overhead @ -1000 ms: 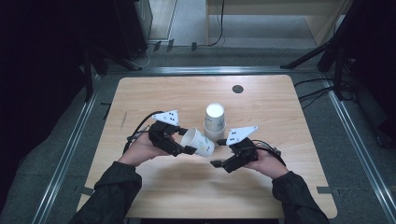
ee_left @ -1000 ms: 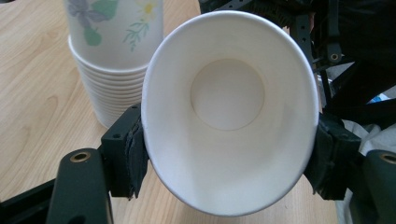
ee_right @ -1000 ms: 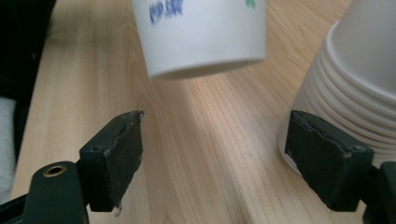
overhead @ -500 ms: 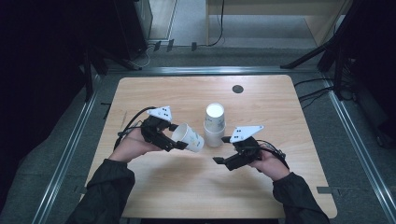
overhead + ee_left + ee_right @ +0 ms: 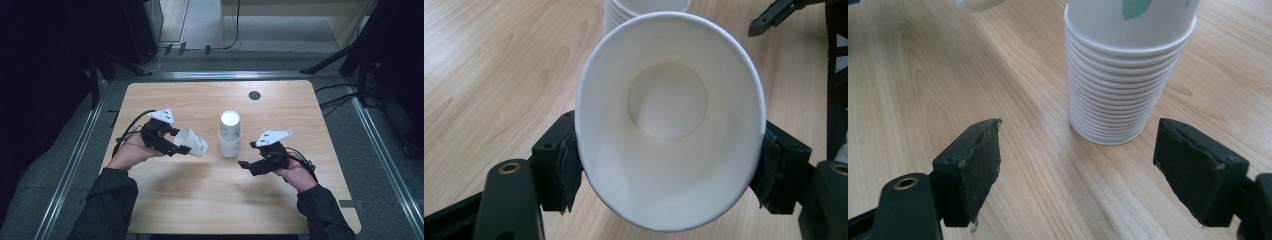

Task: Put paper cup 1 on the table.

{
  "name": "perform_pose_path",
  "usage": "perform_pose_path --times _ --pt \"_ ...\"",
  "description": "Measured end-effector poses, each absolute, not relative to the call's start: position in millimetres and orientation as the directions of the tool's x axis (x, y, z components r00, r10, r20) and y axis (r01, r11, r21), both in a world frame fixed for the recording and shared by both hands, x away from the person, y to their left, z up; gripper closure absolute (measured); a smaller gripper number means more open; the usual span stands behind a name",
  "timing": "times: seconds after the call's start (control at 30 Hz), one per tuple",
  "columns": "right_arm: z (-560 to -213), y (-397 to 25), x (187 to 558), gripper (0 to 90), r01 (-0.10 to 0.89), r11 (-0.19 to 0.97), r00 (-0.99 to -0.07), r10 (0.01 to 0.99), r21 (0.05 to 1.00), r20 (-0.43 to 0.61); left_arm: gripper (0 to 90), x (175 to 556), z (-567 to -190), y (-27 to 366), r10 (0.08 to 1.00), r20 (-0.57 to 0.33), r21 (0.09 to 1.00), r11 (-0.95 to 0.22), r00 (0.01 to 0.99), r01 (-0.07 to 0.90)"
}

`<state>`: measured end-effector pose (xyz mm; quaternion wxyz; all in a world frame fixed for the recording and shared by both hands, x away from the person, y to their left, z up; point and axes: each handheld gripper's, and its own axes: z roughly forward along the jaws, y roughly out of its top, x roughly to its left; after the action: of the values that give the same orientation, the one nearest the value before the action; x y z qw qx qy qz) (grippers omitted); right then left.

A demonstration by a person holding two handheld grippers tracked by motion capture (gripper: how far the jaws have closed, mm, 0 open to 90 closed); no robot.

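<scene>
A stack of white paper cups (image 5: 230, 134) stands upside down at the middle of the wooden table (image 5: 210, 210); its ribbed rims (image 5: 1120, 95) fill the upper part of the right gripper view. My left gripper (image 5: 181, 146) is shut on a single white paper cup (image 5: 190, 142), held above the table left of the stack, lying on its side. That cup's mouth (image 5: 669, 120) faces the camera, squeezed oval between the two pads. My right gripper (image 5: 243, 164) is open, low over the table just right of the stack, with nothing between its pads (image 5: 975, 165).
A small dark round hole (image 5: 254, 95) sits in the table near its far edge. Metal rails (image 5: 75, 160) run along the table's sides, and cables lie on the floor beyond the right edge.
My left gripper has carried the single cup leftward and away from the stack. The right gripper has stayed close to where it was, open.
</scene>
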<state>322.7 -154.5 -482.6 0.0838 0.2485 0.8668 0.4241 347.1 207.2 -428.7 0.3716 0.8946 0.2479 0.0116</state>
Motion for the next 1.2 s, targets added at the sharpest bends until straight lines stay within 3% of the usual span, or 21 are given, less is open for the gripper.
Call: perform_pose_path --times 0.63,1.2 --pt "-488 -165 330 19.5 0.389 0.519 -0.838 0.543 0.761 0.058 26.6 359 -427 244 0.571 -0.113 0.606 -0.609 0.813 0.512" --pt "-492 -167 332 19.5 0.407 0.520 -0.834 0.547 0.751 0.074 26.4 384 -443 284 0.734 -0.075 0.504 -0.556 0.675 0.661"
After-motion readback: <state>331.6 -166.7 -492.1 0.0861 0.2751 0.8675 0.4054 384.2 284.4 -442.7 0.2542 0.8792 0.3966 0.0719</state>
